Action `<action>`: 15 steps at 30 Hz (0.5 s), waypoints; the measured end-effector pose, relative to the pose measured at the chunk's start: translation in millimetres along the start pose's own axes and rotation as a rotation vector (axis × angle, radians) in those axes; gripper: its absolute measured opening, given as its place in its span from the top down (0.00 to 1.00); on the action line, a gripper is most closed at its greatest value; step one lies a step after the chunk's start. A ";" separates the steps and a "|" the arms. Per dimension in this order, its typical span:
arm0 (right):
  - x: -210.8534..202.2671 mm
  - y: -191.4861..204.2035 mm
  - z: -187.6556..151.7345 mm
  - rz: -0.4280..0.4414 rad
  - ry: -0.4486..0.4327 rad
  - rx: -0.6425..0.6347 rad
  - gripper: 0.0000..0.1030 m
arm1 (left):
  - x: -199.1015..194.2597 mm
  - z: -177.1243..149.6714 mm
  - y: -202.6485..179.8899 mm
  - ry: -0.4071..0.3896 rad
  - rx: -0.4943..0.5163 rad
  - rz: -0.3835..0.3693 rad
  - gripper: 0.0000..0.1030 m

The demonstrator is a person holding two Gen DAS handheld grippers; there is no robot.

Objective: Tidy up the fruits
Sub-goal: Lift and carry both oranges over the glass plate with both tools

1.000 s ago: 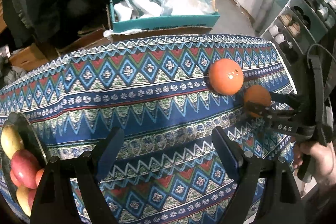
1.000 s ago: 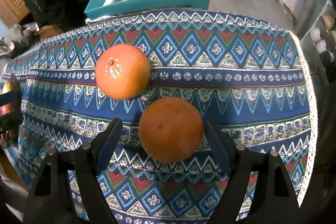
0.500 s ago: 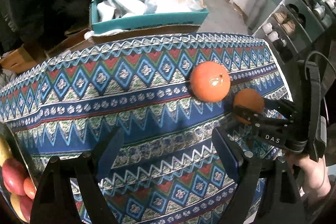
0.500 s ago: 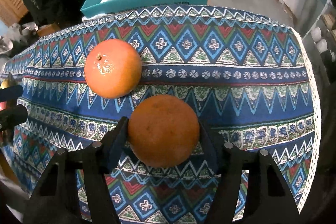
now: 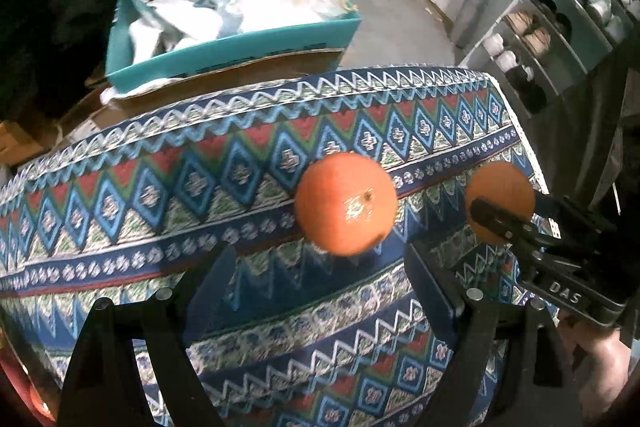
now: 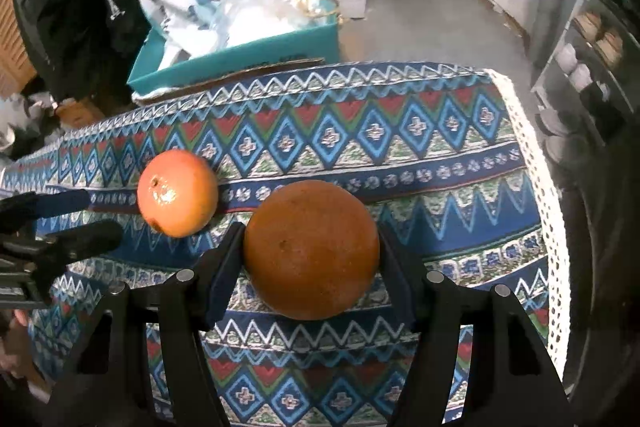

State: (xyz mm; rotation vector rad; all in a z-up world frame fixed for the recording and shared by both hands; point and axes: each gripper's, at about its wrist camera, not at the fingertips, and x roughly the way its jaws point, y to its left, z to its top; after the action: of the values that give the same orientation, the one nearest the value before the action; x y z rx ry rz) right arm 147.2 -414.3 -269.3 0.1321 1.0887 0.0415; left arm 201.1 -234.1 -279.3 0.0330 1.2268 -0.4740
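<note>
Two oranges are in play on the patterned tablecloth [image 6: 440,147]. My right gripper [image 6: 311,247] is shut on the duller orange [image 6: 312,247], both pads pressing its sides, and holds it a little above the cloth. That orange [image 5: 500,183] and the right gripper [image 5: 516,211] also show at the right of the left wrist view. The brighter orange [image 5: 346,203] lies on the cloth just beyond the tips of my left gripper [image 5: 320,267], which is open and empty. From the right wrist, the bright orange [image 6: 178,193] sits left of the held one, with the left gripper [image 6: 84,217] beside it.
A teal box [image 5: 240,47] holding white bags stands behind the table's far edge. A grey shelf unit [image 5: 560,27] with small jars rises at the right. The cloth's lace edge [image 6: 552,227] marks the table's right side. A hand [image 5: 600,367] grips the right tool.
The right gripper's jaws closed onto the duller orange and raised it slightly. My left gripper slid right toward the bright orange, and the plate of fruit left its view.
</note>
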 end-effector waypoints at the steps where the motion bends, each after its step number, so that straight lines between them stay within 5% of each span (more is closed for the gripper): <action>1: -0.5 -1.7 -0.2 0.000 -0.001 0.007 0.37 | 2.4 1.5 -2.5 0.002 0.003 -0.002 0.15; 15: 3.7 -22.0 3.0 0.005 -0.002 0.089 0.37 | 46.8 18.8 -16.8 0.049 -0.026 -0.029 0.15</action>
State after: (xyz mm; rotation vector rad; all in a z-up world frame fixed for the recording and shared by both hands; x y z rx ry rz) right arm 150.9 -436.0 -274.0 0.2148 1.0884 -0.0025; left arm 223.6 -269.9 -311.5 0.0049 1.2826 -0.4846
